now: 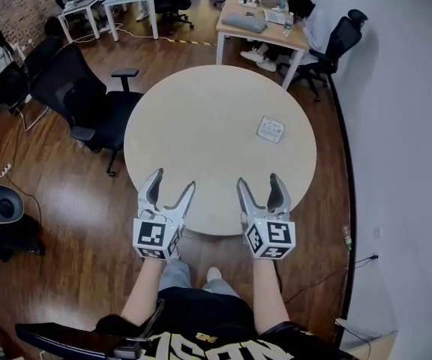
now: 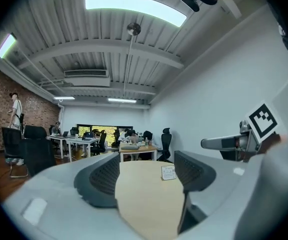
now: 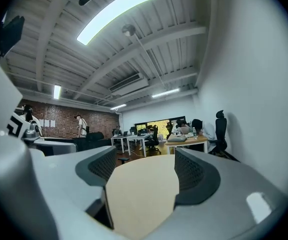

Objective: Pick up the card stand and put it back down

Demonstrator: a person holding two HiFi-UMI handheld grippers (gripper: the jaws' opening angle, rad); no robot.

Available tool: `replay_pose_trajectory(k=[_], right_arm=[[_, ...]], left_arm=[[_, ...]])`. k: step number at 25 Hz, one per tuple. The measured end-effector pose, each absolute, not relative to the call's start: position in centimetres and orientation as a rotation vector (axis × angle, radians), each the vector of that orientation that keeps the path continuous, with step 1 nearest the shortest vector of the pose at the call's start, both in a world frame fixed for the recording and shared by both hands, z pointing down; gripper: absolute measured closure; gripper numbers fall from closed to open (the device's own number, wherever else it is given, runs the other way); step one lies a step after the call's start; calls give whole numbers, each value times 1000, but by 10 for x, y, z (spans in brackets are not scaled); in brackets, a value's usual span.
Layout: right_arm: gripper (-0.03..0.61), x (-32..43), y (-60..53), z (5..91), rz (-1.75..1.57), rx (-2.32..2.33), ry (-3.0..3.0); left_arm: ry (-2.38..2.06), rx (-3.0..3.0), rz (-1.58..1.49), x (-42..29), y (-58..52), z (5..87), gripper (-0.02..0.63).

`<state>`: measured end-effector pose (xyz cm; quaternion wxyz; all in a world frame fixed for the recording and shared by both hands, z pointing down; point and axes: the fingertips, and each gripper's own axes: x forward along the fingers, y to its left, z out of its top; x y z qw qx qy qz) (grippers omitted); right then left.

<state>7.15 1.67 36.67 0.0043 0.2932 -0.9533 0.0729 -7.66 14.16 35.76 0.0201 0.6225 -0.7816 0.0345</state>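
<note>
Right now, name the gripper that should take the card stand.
Right, probably. The card stand sits on the right side of the table, nearly straight ahead of the right gripper, fingers open and empty; the left gripper is farther.

You face a round bench (image 1: 201, 126) with a pale, light-wood top, standing on a dark wooden floor (image 1: 73, 201). On it lies the card stand (image 1: 270, 129), a small white square whose print is too small to read. In your head view it sits toward the far right of the bench, inside the rim and well apart from the near edge. In your left gripper view the card stand (image 2: 168, 172) rises upright from the bench (image 2: 144, 204), its face turned toward you, near the right-hand edge. Your right gripper view shows the bench (image 3: 144, 189) running out to its curved far edge.
</note>
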Motion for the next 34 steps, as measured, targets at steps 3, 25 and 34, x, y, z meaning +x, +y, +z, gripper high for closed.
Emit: replay_pose_trajectory(k=[3,25,34], right_arm=[[207,84,35,343,145,899,-2980],[229,51,108,307,-74,854,-3008],[229,41,115,315,-78,805,-3013]], left_arm=[[-2476,1916,105,-66,165,330,274],[-2613,1910,14,-90,235,291,313],[-2602,1932,52,-92,240,297,324]])
